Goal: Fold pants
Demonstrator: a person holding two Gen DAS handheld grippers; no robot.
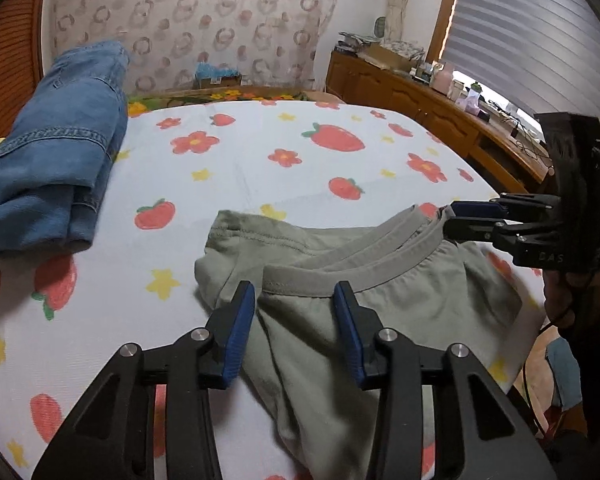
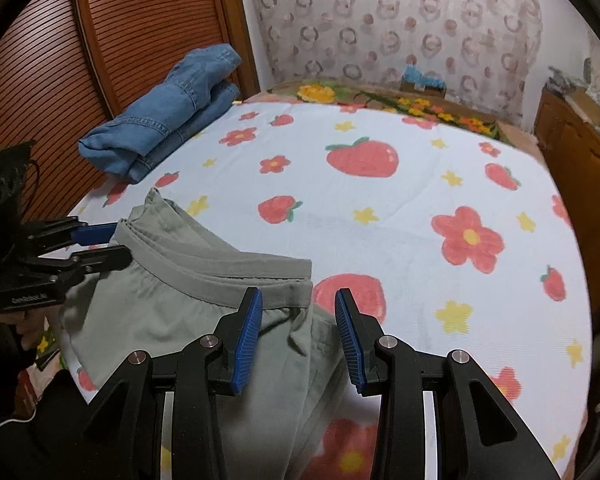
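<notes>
As green pants [image 1: 380, 304] lie bunched at near edge of strawberry-print sheet [image 1: 260, 168], we hold left gripper [image 1: 296, 300] and right gripper [image 2: 298, 304] unclenched over waistband; folded jeans [image 1: 52, 168] far left.

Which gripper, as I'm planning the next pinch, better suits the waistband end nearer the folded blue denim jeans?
Left gripper: its open jaws straddle that end of the grey-green fabric pants' elastic waistband; the right gripper sits at the far end.
</notes>
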